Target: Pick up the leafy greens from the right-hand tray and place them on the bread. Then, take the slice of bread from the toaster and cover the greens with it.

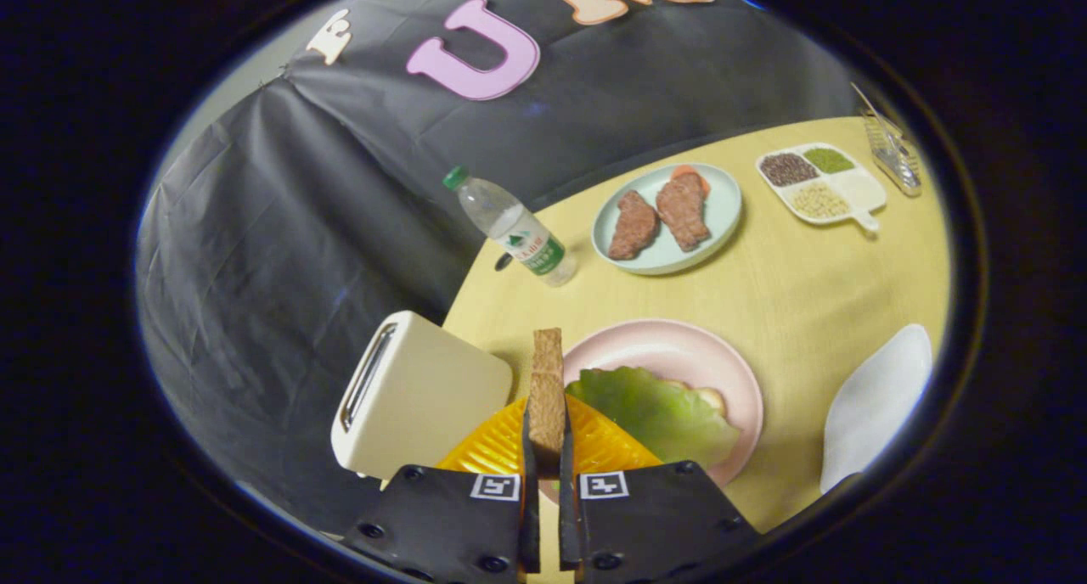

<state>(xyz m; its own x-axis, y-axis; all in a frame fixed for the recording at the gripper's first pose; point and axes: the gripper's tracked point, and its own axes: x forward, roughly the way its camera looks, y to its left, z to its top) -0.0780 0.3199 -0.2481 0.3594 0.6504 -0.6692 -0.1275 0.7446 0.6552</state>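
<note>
My gripper [548,461] is shut on a slice of brown bread [547,389], held edge-on and upright between both fingers, above the table. Just right of the slice a pink plate [679,350] holds a lower slice of bread [709,397] with a green leaf [658,414] lying over most of it. A cream toaster [412,393] stands to the left of the fingers, its slot looking empty. Right under the held slice lies an orange ribbed tray [501,448].
A white tray [875,401] lies at the right. Farther back stand a plastic water bottle [514,227], a pale blue plate [722,219] with two pieces of meat, a divided dish of grains [819,185] and a wire rack [892,155]. The table's [798,287] left edge runs behind the toaster.
</note>
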